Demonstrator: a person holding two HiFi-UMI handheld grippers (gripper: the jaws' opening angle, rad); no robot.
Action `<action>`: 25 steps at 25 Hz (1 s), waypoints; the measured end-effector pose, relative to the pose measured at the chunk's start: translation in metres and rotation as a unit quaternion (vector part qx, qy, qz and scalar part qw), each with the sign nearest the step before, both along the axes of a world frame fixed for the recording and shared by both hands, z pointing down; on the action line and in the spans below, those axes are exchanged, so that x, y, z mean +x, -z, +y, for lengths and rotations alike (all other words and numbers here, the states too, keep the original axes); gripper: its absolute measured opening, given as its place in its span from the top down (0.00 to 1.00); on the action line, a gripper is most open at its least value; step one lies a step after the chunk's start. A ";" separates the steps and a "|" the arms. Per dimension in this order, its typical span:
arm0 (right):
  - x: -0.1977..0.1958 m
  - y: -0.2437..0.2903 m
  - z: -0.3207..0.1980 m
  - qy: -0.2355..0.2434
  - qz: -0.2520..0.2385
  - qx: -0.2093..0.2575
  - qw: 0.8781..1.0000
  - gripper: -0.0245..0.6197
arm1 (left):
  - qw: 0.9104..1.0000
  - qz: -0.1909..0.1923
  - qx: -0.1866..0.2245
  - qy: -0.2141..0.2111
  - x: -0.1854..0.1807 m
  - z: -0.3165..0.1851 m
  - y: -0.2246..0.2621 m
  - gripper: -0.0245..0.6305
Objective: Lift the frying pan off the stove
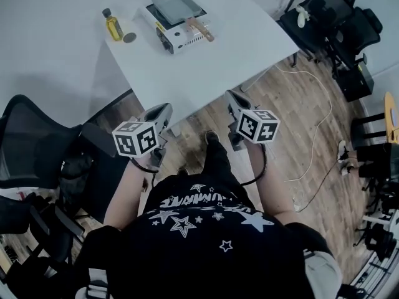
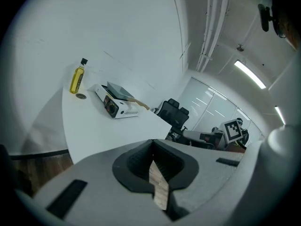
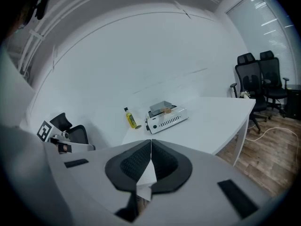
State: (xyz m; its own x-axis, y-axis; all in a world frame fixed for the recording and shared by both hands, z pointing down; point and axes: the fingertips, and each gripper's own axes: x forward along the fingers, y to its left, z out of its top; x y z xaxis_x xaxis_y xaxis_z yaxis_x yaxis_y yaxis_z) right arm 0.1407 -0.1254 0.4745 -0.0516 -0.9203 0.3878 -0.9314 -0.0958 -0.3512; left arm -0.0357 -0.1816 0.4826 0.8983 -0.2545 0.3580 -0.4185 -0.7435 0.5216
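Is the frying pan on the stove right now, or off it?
On it. The frying pan sits flat atop the stove, its wooden handle jutting past the stove's edge.

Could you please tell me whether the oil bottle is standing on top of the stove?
No, the oil bottle stands on the table beside the stove.

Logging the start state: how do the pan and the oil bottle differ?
The pan is grey, shallow and rectangular; the bottle is yellow, narrow and upright. The pan sits on the stove; the bottle stands on the table itself, left of it. Both are untouched at the table's far end.
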 end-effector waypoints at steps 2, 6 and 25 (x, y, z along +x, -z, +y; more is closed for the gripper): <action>0.013 -0.001 -0.015 0.004 -0.009 0.004 1.000 0.95 | 1.000 -0.002 -0.001 0.012 0.009 -0.010 0.000 0.95; 0.041 0.000 -0.048 0.022 -0.017 0.009 1.000 0.95 | 0.999 -0.001 0.000 0.033 0.033 -0.032 0.004 0.95; 0.139 0.004 -0.185 0.104 -0.039 0.012 0.994 0.95 | 0.993 0.004 -0.011 0.115 0.129 -0.125 0.014 0.95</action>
State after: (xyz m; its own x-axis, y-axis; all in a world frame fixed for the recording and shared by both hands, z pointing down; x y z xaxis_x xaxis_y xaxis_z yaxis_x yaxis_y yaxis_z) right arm 0.2793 -0.3108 0.4710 -0.2699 -0.8956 0.3537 -0.9001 0.1042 -0.4231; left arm 0.0932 -0.3067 0.4690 0.8204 -0.4455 0.3584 -0.5714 -0.6174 0.5406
